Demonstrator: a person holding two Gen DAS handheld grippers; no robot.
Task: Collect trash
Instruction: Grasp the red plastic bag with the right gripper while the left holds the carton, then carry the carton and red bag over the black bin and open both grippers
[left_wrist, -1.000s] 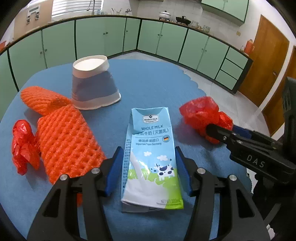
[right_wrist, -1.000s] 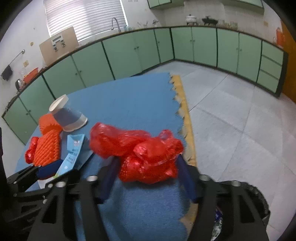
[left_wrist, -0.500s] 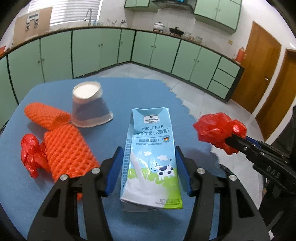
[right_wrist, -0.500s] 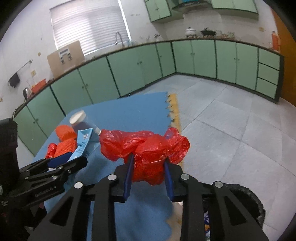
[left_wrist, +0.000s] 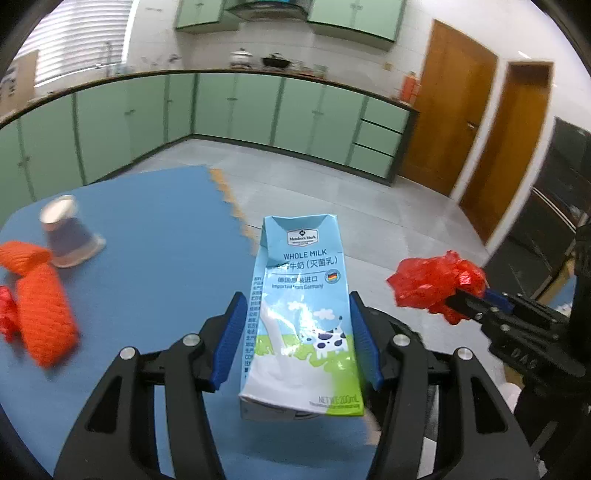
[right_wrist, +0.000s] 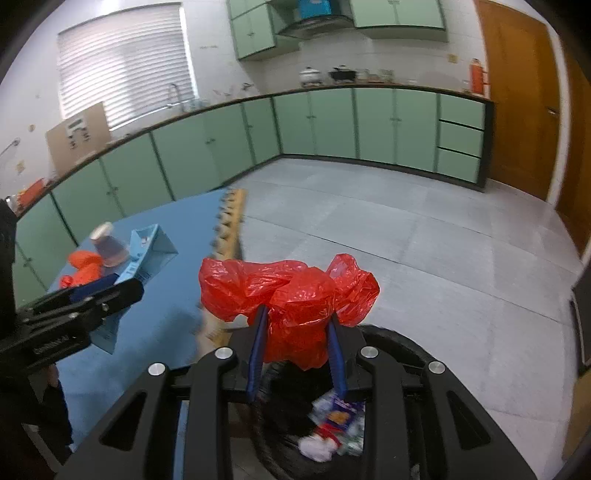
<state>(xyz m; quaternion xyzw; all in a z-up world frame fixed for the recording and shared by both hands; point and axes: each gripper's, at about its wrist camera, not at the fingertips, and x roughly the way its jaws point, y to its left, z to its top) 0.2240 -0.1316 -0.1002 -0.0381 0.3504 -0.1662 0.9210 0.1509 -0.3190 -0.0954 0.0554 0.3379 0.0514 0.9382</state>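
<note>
Moved: we have lifted both grippers off the blue mat (left_wrist: 159, 236), toward the bin (right_wrist: 402, 347).
Left gripper (left_wrist: 297, 343): our jaws clench the milk carton (left_wrist: 301, 317), held in the air.
Right gripper (right_wrist: 297, 354): our jaws have just been closing and now pinch the red bag (right_wrist: 295, 295), above the bin.
Left on mat: cup (left_wrist: 68, 236), orange nets (left_wrist: 42, 314).

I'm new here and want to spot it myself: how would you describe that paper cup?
Find the blue mat on the kitchen floor. At its far left, beside the orange foam nets, a paper cup stands upside down. It is the only white-and-grey thing there; its neighbours are orange and red.
</note>
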